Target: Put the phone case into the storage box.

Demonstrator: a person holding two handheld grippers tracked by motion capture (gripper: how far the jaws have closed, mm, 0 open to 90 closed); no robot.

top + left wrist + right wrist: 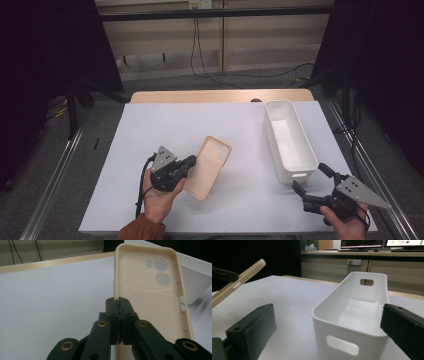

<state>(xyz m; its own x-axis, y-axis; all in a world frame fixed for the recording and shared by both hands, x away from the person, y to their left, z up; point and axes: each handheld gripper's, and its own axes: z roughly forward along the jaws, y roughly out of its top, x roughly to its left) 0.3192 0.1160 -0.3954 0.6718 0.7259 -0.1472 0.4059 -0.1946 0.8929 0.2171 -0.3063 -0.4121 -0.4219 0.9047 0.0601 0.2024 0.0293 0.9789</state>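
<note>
My left gripper (191,161) is pinched tight on the long side edge of the phone case (209,166). I hold the case tilted up off the white table (165,125). Its long way points up and away from me, toward the far right. The white bin (290,140) sits to the right of the case, and its long way runs the same way. My right gripper (310,180) has its jaws wide open with nothing in them, right by the bin's near end, so it is much nearer to the bin.
</note>
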